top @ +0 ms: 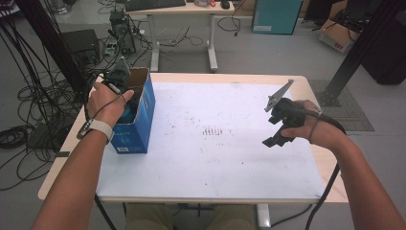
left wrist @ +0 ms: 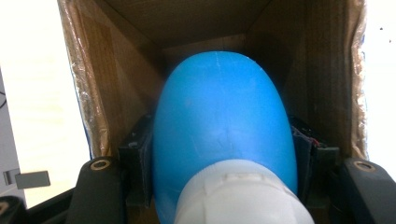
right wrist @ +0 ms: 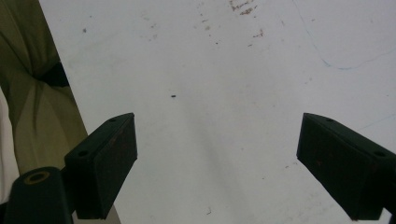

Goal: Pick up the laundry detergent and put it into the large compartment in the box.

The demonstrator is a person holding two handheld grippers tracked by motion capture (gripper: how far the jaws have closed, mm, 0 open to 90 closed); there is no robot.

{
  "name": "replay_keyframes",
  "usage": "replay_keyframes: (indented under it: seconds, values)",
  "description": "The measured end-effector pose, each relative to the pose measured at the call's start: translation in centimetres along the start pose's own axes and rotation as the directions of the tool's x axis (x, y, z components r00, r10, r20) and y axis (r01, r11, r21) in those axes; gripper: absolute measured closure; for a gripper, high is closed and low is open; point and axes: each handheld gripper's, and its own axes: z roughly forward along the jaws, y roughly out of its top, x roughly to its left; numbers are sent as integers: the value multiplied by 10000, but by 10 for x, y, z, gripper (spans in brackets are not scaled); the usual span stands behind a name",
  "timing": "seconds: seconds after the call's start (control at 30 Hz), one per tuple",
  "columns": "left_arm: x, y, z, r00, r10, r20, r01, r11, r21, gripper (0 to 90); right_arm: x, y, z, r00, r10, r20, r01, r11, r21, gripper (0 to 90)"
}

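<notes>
A blue cardboard box [top: 140,120] stands open-topped at the table's left side. My left gripper [top: 123,93] reaches down into it. In the left gripper view, a blue plastic bottle [left wrist: 224,121] with a white cap [left wrist: 240,196] sits between the jaws inside the box's brown walls [left wrist: 116,70]. The left gripper [left wrist: 219,158] is shut on the bottle, with both pads pressed against its sides. My right gripper [top: 274,129] hovers over the right part of the white sheet. In its own view the right gripper [right wrist: 217,172] stands open, with bare sheet between its jaws.
A white sheet [top: 215,153] with faint brown marks covers most of the wooden table [top: 313,86]. Beyond the far edge are a desk [top: 182,9], floor cables [top: 28,96] and black frame posts [top: 356,52]. The person's lap [right wrist: 32,93] lies beside the near edge.
</notes>
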Motion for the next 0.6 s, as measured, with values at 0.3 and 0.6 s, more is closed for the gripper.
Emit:
replay_keyframes:
  seconds: [0.3,0.6]
  values:
    - [0,0,0,10000,4,3,-4,10000,2,373,0,0,0,10000,5,-3,-5,10000,3,123]
    - [0,0,0,10000,12,-4,-12,10000,3,373,0,1,-1,10000,-9,7,9,10000,24,123]
